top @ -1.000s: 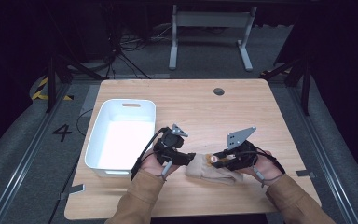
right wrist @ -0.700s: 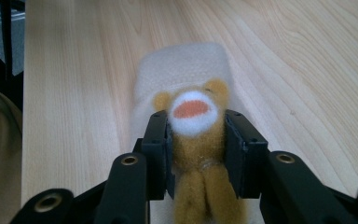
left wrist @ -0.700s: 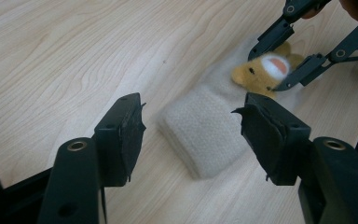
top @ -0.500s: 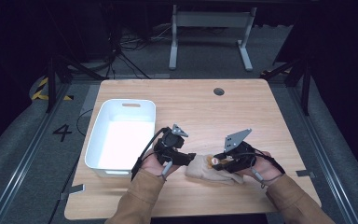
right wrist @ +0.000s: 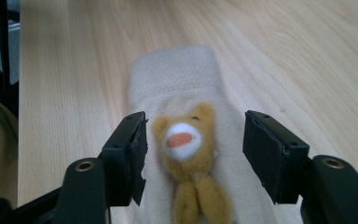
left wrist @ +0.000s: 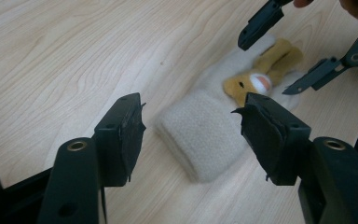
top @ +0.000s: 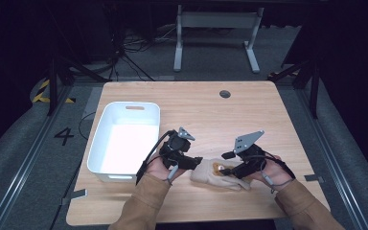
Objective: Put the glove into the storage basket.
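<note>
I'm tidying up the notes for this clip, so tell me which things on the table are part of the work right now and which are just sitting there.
In hand:
cream mitten with its little bear
left gripper, open at the cuff
right gripper, jaws just opened, bear between them

Lying about:
white bin

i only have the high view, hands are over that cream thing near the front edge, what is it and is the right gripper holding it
Observer: A cream fleece mitten lying flat; the right gripper is open, its fingers either side of it, having just spread.
Operator: whats the brown spot on it
Observer: A small plush bear with a white muzzle, face up on the mitten, between those fingers.
Operator: and the left one
Observer: The left gripper is open at the mitten's cuff end, not pressing it.
</note>
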`<state>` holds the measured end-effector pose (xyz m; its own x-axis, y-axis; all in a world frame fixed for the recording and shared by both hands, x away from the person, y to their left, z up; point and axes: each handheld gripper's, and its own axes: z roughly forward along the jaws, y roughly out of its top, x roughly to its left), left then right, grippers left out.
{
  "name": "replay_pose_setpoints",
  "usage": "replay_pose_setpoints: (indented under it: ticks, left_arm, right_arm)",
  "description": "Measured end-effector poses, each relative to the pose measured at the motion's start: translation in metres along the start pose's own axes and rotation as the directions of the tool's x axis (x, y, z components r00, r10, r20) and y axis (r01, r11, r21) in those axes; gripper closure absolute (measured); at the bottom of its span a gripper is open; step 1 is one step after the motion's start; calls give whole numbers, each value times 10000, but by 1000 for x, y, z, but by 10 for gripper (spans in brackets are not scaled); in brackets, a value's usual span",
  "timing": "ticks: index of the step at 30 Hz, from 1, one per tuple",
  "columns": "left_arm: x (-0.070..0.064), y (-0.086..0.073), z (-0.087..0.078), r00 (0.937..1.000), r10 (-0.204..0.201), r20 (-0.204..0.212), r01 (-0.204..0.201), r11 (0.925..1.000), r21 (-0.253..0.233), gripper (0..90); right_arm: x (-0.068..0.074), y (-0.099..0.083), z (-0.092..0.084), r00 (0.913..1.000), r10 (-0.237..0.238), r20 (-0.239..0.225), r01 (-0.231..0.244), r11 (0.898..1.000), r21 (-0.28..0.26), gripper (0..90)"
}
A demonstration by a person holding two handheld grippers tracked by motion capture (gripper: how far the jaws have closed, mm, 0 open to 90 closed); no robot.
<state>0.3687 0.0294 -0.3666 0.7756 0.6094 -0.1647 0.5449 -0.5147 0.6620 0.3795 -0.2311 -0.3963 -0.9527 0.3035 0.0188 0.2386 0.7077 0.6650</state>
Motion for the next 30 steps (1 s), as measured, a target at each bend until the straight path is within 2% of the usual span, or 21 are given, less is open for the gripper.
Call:
replay_pose_setpoints:
  ticks: [7, 13, 17, 21, 25, 26, 28, 30]
  left_arm:
    - [-1, 2, 1, 10000, 70, 5, -70, 10000, -8, 391]
    - [-2, 5, 4, 9999, 118, 48, -118, 9999, 0, 392]
    - [-3, 6, 4, 9997, 206, 92, -206, 9998, -14, 393]
    - [-3, 9, 3, 9985, 398, 382, -397, 9992, -41, 401]
    - [-6, 9, 6, 9965, 700, 465, -703, 9975, 54, 391]
    - [-6, 9, 6, 9965, 700, 465, -703, 9975, 54, 384]
    - [-7, 10, 6, 9958, 744, 530, -745, 9972, 17, 378]
    - [-6, 11, 6, 9955, 771, 544, -772, 9970, -3, 371]
  right_arm:
    - [-3, -1, -18, 9984, 160, 539, -133, 9987, -490, 415]
    - [-9, -7, -36, 9929, 584, 1041, -472, 9932, -1061, 432]
    - [-14, -11, -48, 9844, 1131, 1349, -945, 9860, -1373, 445]
    - [-18, -16, -59, 9756, 1372, 1715, -1101, 9812, -1586, 482]
    - [-23, -21, -69, 9639, 1917, 1849, -1592, 9712, -1772, 522]
    - [-23, -21, -69, 9639, 1917, 1849, -1592, 9712, -1772, 522]
    - [-27, -25, -75, 9534, 2230, 2032, -1868, 9652, -1830, 535]
    - [-29, -29, -79, 9466, 2387, 2169, -1984, 9612, -1918, 535]
